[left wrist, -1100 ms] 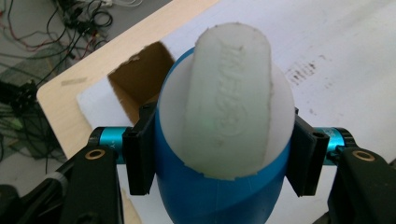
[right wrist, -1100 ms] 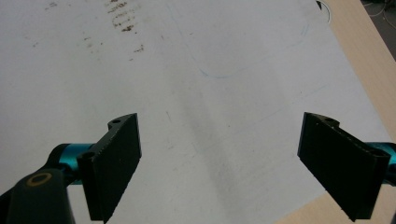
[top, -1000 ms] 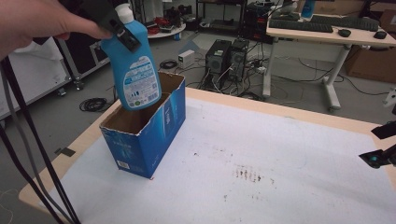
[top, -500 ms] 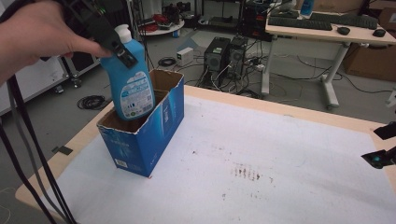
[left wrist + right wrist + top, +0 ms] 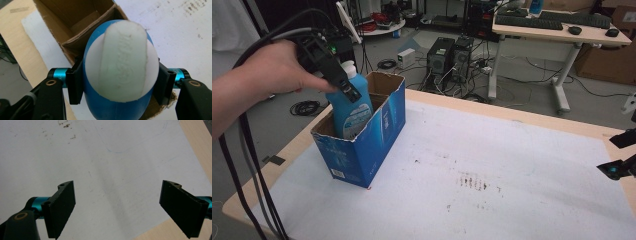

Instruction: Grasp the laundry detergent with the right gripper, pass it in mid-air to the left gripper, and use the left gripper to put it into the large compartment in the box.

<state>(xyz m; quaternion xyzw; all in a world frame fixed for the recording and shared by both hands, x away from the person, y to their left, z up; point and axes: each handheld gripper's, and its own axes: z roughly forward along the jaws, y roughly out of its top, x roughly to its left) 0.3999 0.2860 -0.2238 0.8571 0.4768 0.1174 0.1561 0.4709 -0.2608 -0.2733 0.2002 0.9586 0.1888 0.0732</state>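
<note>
A blue bottle [image 5: 352,111] with a white cap [image 5: 123,60] stands partly inside the near compartment of a blue cardboard box [image 5: 373,142]. My left gripper [image 5: 343,85] is shut on the bottle's neck, just above the box's rim. In the left gripper view its black jaws press on both sides of the bottle [image 5: 117,110], and the box's brown inside [image 5: 75,17] lies beyond. My right gripper [image 5: 117,205] hangs open over the white table cover near the right edge, with nothing between its jaws; it also shows in the high view [image 5: 619,160].
The table [image 5: 512,115] has a white cover with dark smudges [image 5: 472,181] near its middle. A divider splits the box into two compartments. Beyond the table are computer towers [image 5: 449,57], a desk [image 5: 557,30] and cables on the floor.
The left gripper has lowered the bottle from above the box down into its near compartment. The right gripper has stayed at the right edge.
</note>
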